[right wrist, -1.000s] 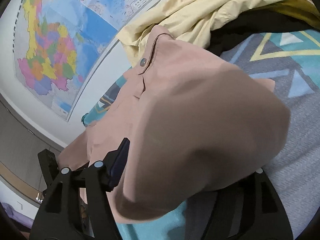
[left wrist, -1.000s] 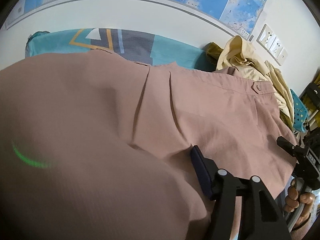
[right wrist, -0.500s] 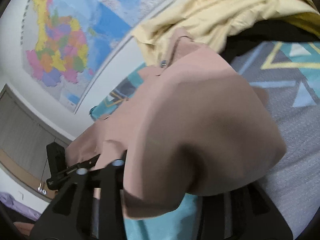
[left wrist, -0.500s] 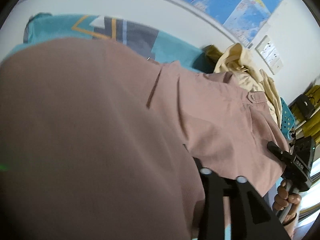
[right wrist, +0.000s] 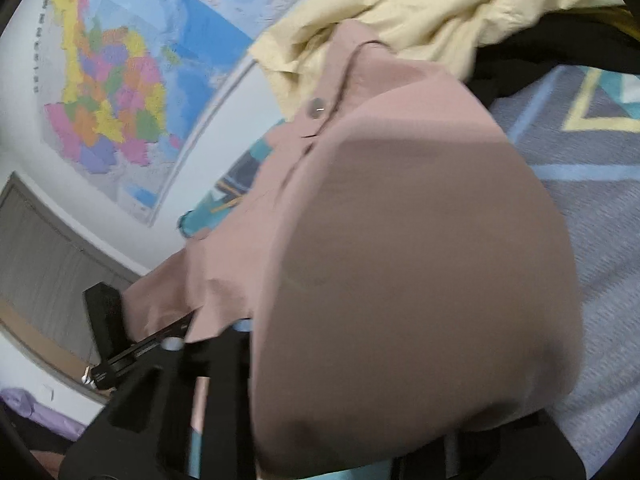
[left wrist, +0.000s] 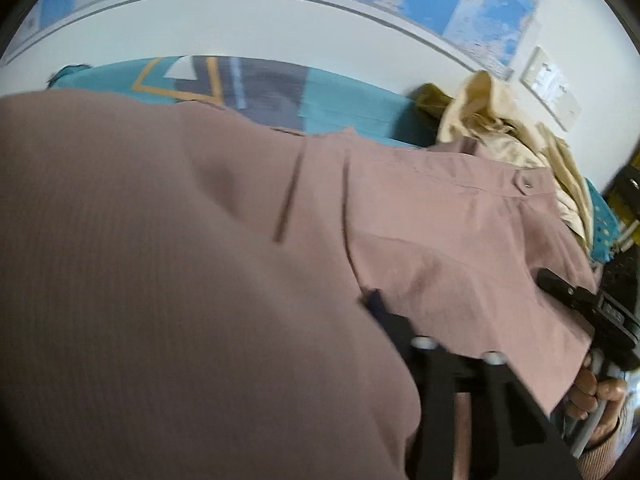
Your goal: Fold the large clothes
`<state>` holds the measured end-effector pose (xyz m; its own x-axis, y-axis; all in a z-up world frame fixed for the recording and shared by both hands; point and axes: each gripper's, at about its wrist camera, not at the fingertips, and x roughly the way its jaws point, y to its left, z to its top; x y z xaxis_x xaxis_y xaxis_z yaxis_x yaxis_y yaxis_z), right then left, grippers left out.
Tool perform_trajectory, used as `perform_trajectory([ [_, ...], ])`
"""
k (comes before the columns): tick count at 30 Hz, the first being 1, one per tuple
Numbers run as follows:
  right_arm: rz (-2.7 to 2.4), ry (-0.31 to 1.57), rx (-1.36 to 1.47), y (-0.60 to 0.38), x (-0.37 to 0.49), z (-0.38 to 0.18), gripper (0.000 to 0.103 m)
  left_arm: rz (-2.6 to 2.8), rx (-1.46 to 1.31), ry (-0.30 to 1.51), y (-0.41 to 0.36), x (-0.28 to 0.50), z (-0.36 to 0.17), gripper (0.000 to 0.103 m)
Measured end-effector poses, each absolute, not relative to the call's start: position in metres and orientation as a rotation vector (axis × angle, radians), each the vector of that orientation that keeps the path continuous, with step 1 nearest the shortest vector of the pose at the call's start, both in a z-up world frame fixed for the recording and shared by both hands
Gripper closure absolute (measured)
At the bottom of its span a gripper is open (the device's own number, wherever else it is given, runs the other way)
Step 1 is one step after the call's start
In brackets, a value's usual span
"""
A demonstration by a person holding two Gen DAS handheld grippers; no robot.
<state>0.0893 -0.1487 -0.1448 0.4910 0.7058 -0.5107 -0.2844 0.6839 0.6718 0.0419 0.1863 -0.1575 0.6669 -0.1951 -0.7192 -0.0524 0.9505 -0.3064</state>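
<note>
A large dusty-pink garment [left wrist: 208, 264] with a snap button fills both views; it also shows in the right wrist view [right wrist: 420, 248]. My left gripper [left wrist: 372, 300] is shut on a fold of it, which drapes over and hides the left finger. My right gripper [right wrist: 256, 332] is shut on another part of the cloth, which bulges over its right finger. The garment is lifted above the patterned teal and grey bed cover [left wrist: 256, 80]. The right gripper and the hand that holds it show at the right edge of the left wrist view [left wrist: 592, 312].
A pile of pale yellow clothes [right wrist: 400, 12] and a dark garment [right wrist: 540, 52] lie beyond the pink one. Wall maps [right wrist: 112, 92] hang behind the bed. A wall switch plate [left wrist: 552, 88] and a teal perforated basket [left wrist: 600, 220] are at the right.
Both grippers have kept their hold on the pink cloth and moved with it; the fold bulges closer to both cameras, and the views have shifted and blurred.
</note>
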Motion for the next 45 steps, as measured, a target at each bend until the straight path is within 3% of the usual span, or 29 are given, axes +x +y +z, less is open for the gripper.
perform_trajectory([
  [2, 0.646, 0.851, 0.53, -0.145, 0.086, -0.136, 0.085, -0.083, -0.344, 0.837, 0.192, 0.04, -0.153, 0.082],
  [4, 0.695, 0.831, 0.536, -0.142, 0.079, -0.121, 0.087, -0.096, -0.369, 0.828, 0.198, 0.035, -0.144, 0.086],
  [10, 0.78, 0.798, 0.503, -0.138, 0.047, -0.075, 0.087, -0.173, -0.455, 0.753, 0.229, 0.0, -0.104, 0.087],
  [14, 0.695, 0.895, 0.43, -0.132, 0.058, -0.099, 0.08, -0.159, -0.463, 0.831, 0.241, 0.0, -0.131, 0.074],
  [18, 0.666, 0.956, 0.451, -0.136, 0.068, -0.13, 0.066, -0.127, -0.519, 0.895, 0.245, 0.006, -0.164, 0.066],
  [20, 0.656, 0.942, 0.44, -0.136, 0.066, -0.134, 0.059, -0.149, -0.489, 0.869, 0.238, 0.002, -0.163, 0.049],
  [23, 0.653, 0.942, 0.442, -0.135, 0.067, -0.138, 0.048, -0.172, -0.443, 0.857, 0.224, 0.002, -0.161, 0.034],
  [25, 0.648, 0.934, 0.465, -0.135, 0.068, -0.143, 0.046, -0.181, -0.383, 0.851, 0.22, -0.001, -0.161, 0.025],
  [28, 0.661, 0.917, 0.507, -0.131, 0.073, -0.145, 0.042, -0.152, -0.321, 0.839, 0.208, 0.005, -0.16, 0.024],
  [31, 0.67, 0.908, 0.517, -0.125, 0.077, -0.145, 0.044, -0.113, -0.309, 0.843, 0.204, 0.014, -0.158, 0.03],
  [36, 0.695, 0.918, 0.52, -0.118, 0.084, -0.144, 0.07, -0.071, -0.303, 0.842, 0.204, 0.018, -0.156, 0.049],
  [38, 0.698, 0.917, 0.521, -0.116, 0.085, -0.141, 0.077, -0.054, -0.3, 0.845, 0.204, 0.019, -0.156, 0.069],
  [39, 0.708, 0.911, 0.517, -0.115, 0.085, -0.139, 0.082, -0.05, -0.304, 0.845, 0.205, 0.02, -0.155, 0.073],
  [41, 0.722, 0.907, 0.493, -0.108, 0.084, -0.131, 0.083, -0.05, -0.313, 0.837, 0.208, 0.019, -0.15, 0.084],
  [45, 0.744, 0.89, 0.449, -0.099, 0.083, -0.105, 0.085, -0.076, -0.32, 0.83, 0.218, 0.021, -0.133, 0.088],
])
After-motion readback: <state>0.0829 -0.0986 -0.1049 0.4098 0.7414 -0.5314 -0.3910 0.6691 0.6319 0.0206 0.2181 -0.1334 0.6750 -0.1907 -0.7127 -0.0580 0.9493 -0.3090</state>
